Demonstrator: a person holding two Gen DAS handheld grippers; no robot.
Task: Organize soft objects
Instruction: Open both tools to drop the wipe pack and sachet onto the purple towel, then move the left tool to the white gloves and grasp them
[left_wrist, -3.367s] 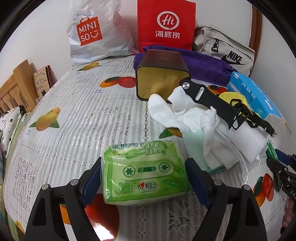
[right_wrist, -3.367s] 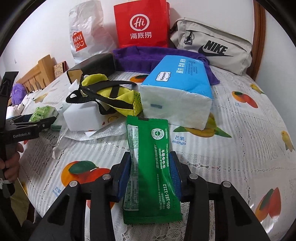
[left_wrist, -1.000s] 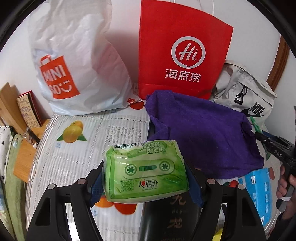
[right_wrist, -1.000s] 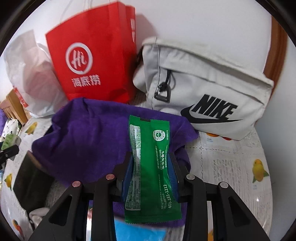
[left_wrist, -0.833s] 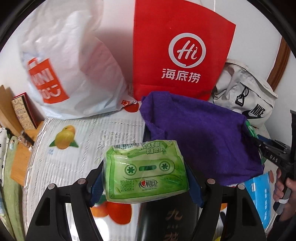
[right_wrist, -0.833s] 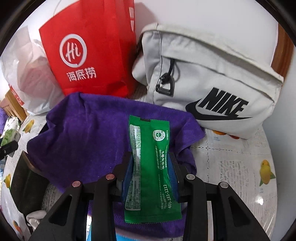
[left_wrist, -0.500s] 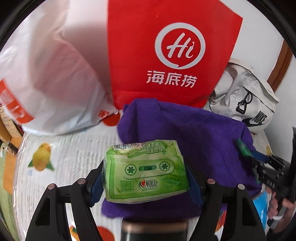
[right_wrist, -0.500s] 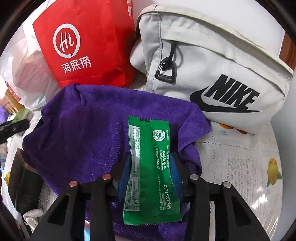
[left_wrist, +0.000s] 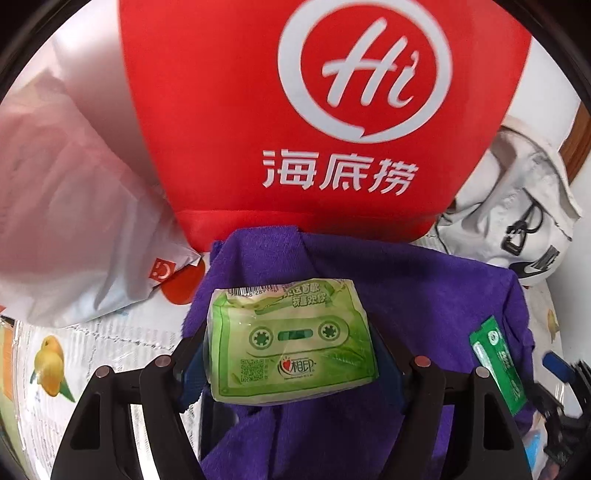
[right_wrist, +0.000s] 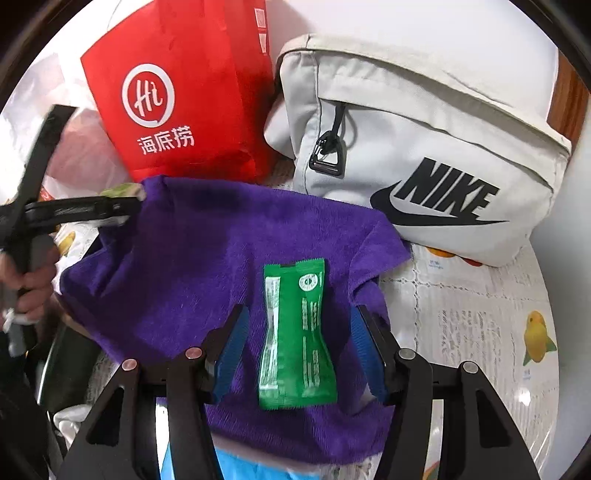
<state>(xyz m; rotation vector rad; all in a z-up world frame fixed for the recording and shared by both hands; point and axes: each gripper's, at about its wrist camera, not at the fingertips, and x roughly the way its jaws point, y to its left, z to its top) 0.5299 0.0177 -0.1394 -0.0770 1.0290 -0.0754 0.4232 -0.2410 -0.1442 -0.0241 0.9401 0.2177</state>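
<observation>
Our left tongs (left_wrist: 291, 354) grip the tissue pack (left_wrist: 291, 341) by its sides, holding it over the purple towel (left_wrist: 424, 295) near the red bag (left_wrist: 314, 110), likely to set it down there. Our right tongs (right_wrist: 299, 350) stand wide open; the green sachet (right_wrist: 295, 332) lies free on the towel, so we judge it released.

wall: plain white painted wall (right_wrist: 424, 22) behind everything, evenly lit, no shadows of note.
trim: vertical strip of brown varnished wood (right_wrist: 565, 107) at the far right, against the wall.
table: surface covered by a white lace-patterned tablecloth printed with orange and yellow fruit (right_wrist: 480, 325) under a glossy clear film that catches highlights; the same cloth shows at the lower left in the left wrist view (left_wrist: 48, 362).
</observation>
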